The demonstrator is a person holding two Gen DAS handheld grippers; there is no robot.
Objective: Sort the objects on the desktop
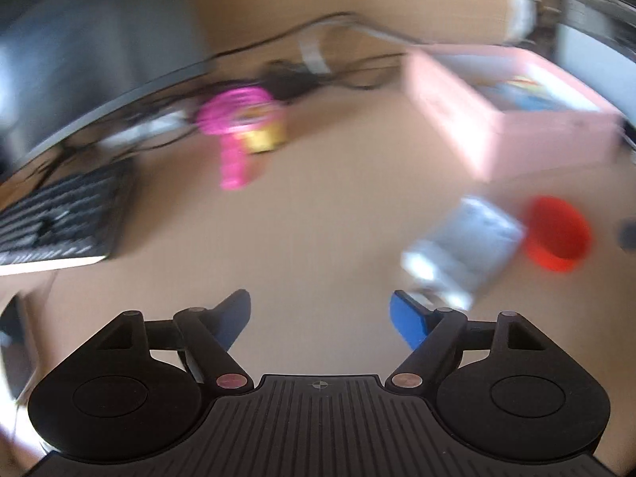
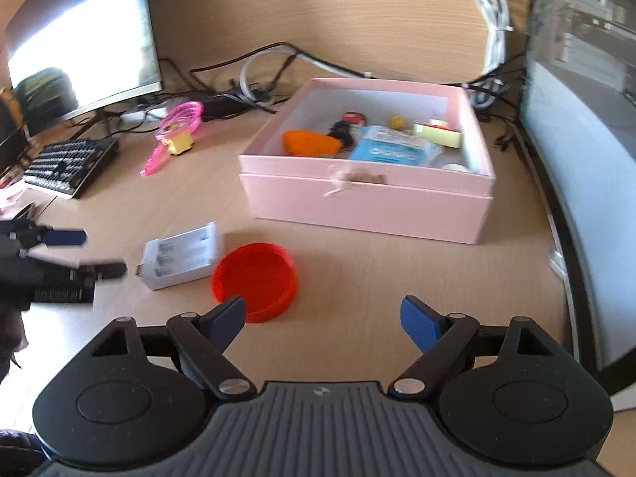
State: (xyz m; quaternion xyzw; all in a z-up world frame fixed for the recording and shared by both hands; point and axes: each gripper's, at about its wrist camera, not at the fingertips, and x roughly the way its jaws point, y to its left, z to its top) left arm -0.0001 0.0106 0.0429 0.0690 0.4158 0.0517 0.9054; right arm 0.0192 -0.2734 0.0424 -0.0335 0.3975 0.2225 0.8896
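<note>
Pink box (image 2: 365, 202) was noted near the middle of the desk (image 2: 357, 278), toward its back edge, lid off. Inside were seen an orange piece (image 2: 310, 142), a blue-and-white packet (image 2: 391, 149), a yellow block (image 2: 437, 135), a small round yellow item and a dark item; the rest could not be told.

Sorting was judged partly done. 4 things were left outside: a red lid (image 2: 254, 274) lying open side up near the front edge, a white battery pack (image 2: 181, 258) just beside it on the left, and a pink coiled toy (image 2: 179, 125) with a small yellow toy (image 2: 181, 145) touching it, toward the back left by the keyboard (image 2: 69, 167).

Right gripper (image 2: 322, 320) was seen spread wide and empty, 1 finger over the red lid's near rim. Left gripper (image 1: 320, 318) was likewise seen spread, nothing between its fingers, the battery pack just ahead to its right.
</note>
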